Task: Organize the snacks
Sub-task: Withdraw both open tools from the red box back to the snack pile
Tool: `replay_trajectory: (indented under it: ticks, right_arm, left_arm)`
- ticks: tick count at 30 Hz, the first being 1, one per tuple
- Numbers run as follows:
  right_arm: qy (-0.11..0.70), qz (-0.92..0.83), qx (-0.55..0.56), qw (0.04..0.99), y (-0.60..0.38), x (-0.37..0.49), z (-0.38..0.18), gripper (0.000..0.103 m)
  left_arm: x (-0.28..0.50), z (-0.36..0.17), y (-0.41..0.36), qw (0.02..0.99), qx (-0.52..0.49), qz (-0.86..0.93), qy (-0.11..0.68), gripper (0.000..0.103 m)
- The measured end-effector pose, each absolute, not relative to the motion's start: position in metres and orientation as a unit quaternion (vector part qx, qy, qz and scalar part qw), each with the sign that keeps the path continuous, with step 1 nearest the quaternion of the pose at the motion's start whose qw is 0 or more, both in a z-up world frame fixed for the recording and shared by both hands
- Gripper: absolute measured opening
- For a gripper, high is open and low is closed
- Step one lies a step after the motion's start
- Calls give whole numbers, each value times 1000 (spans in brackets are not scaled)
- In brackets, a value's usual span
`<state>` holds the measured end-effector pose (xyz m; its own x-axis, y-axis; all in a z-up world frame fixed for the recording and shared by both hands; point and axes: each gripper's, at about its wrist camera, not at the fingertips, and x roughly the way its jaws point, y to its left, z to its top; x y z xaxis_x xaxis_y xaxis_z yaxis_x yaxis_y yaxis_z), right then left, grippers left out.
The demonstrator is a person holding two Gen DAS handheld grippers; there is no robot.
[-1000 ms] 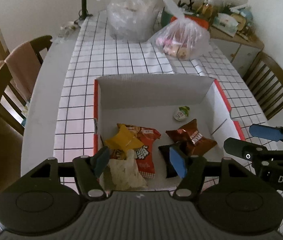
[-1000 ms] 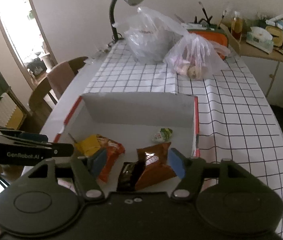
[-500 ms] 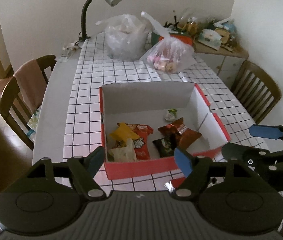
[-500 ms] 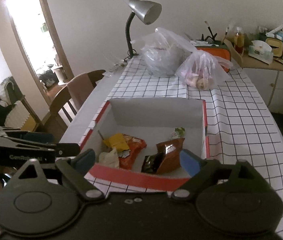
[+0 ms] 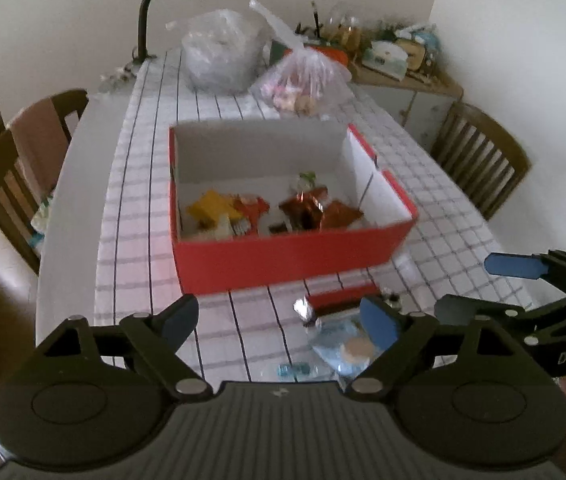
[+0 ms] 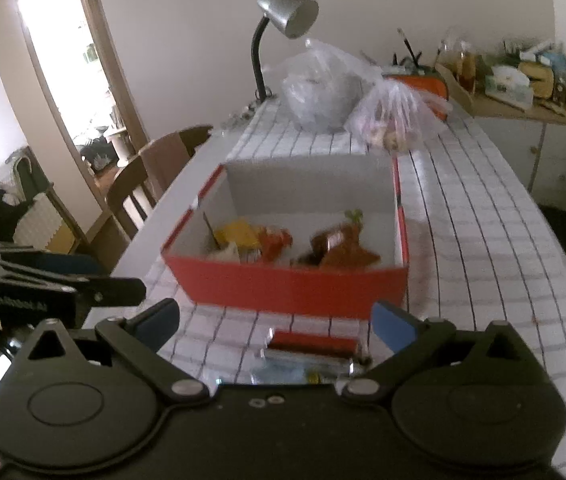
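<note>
On the bench (image 5: pixel 147 216), five-odd snacks (image 5: pixel 307 212) lie in the red box (image 5: pixel 291 260); both tongs, left (image 5: pixel 279 320) and right (image 6: pixel 277 318), just opened, empty. Next: grab loose packets (image 5: pixel 339 308) nearest.

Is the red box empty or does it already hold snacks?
Holds snacks: the red box is open-topped, with yellow, orange and brown packets on its floor.

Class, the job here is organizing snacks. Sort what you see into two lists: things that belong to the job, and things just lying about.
Job:
red box
snacks in box
red packet
blue packet

Lying about:
lamp
clear bag
pink bag
chairs
sideboard clutter
</note>
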<state>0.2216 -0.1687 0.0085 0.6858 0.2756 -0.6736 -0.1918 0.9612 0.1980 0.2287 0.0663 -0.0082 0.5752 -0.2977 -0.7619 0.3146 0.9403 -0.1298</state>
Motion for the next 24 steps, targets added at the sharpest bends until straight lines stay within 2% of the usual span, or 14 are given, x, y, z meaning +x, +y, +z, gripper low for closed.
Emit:
replay_trajectory:
  ticks: [19,24]
  right_arm:
    - [448,86,44,889,-202,198,-63,102]
    - [465,66,38,882,-208,212,-80,98]
  left_arm:
    - [193,-103,20,846,74,-169,500,88]
    - [201,-117,11,839,70,-162,515,88]
